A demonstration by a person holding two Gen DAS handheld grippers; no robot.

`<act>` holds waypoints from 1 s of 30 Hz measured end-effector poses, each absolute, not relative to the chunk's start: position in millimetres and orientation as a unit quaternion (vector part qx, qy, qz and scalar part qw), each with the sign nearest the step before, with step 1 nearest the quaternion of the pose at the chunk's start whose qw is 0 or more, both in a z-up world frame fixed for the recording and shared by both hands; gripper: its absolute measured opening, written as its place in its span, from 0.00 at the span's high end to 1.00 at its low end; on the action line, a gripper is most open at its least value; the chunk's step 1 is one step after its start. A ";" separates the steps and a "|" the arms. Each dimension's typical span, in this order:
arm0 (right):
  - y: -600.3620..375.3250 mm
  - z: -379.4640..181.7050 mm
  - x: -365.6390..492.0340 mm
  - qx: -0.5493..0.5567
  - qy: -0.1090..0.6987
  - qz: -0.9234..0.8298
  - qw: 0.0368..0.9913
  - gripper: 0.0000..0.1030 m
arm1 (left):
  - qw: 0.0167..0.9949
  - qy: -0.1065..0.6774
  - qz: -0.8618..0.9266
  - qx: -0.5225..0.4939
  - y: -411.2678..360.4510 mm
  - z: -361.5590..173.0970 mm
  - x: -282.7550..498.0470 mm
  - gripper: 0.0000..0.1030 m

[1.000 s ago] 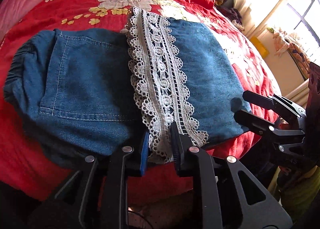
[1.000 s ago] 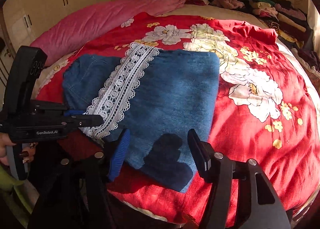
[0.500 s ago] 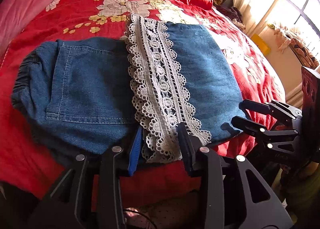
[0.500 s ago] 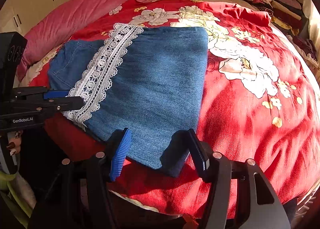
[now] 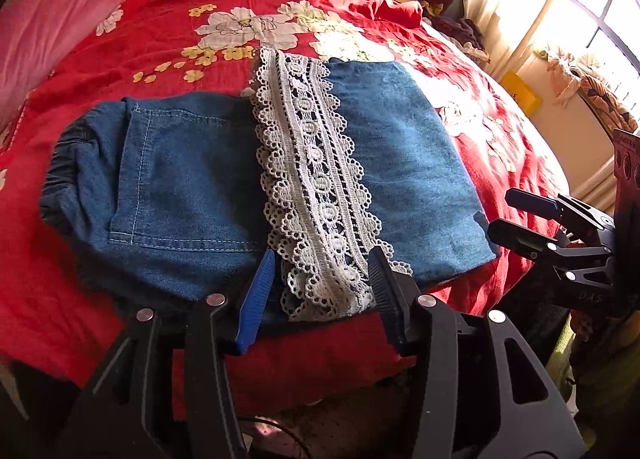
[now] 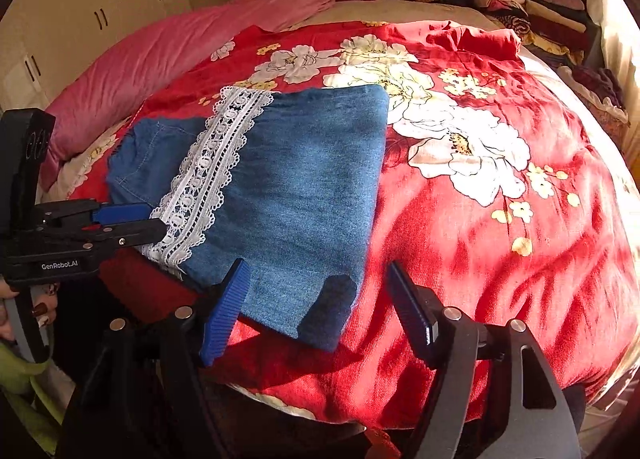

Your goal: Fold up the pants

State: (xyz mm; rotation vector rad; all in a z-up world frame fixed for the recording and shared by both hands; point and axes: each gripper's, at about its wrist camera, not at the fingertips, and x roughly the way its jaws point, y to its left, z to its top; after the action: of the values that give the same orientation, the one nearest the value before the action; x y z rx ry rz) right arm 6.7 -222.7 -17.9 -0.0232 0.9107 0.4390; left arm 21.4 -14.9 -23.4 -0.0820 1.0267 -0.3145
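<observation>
On the bed, both pairs of tongs have spread wider than a second ago: then the left tongs (image 5: 320, 287) pinched the near end of the white lace strip (image 5: 316, 179), and now their jaws are opening, with the lace lying loose between the pads, which stand clear of it. The right tongs (image 6: 316, 311) are also opening and have drawn back slightly, so the near corner of the cloth sits between the wide-set jaws, ungripped.

A red bedspread (image 6: 460, 239) printed with large white and yellow flowers covers the bed. A pink quilt (image 6: 168, 59) lies along its far left side, and folded clothes (image 6: 532, 7) are stacked at the far right near the headboard. Cream wardrobe doors (image 6: 100, 7) stand at the left, and a bright curtained window (image 5: 600, 11) lights the room from the right.

The denim pants (image 5: 180, 187) lie folded flat near the bed's front edge, with the gathered waistband at the left, a stitched pocket facing up, and the lace strip running across the middle. The left tongs sit at the lace end on the near edge, and the right tongs sit at the folded right-hand corner.
</observation>
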 end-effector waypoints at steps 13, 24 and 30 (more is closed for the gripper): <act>-227.6 -4.5 2.0 -0.008 0.423 0.196 0.885 0.12 | 0.872 0.468 -0.138 -0.029 -12.9 -6.4 13.3 0.29; -225.1 23.9 5.8 0.002 0.397 0.201 0.896 0.05 | 0.886 0.448 -0.117 -0.035 2.6 9.1 5.0 0.12; -208.9 42.4 13.2 -0.009 0.382 0.215 0.898 0.05 | 0.896 0.431 -0.099 -0.031 15.1 18.4 0.7 0.10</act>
State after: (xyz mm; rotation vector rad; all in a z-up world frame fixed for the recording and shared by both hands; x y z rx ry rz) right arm 13.2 -208.9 42.4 -0.0189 0.7919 0.4459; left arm 0.7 15.1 18.4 -0.0652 0.8930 -0.2050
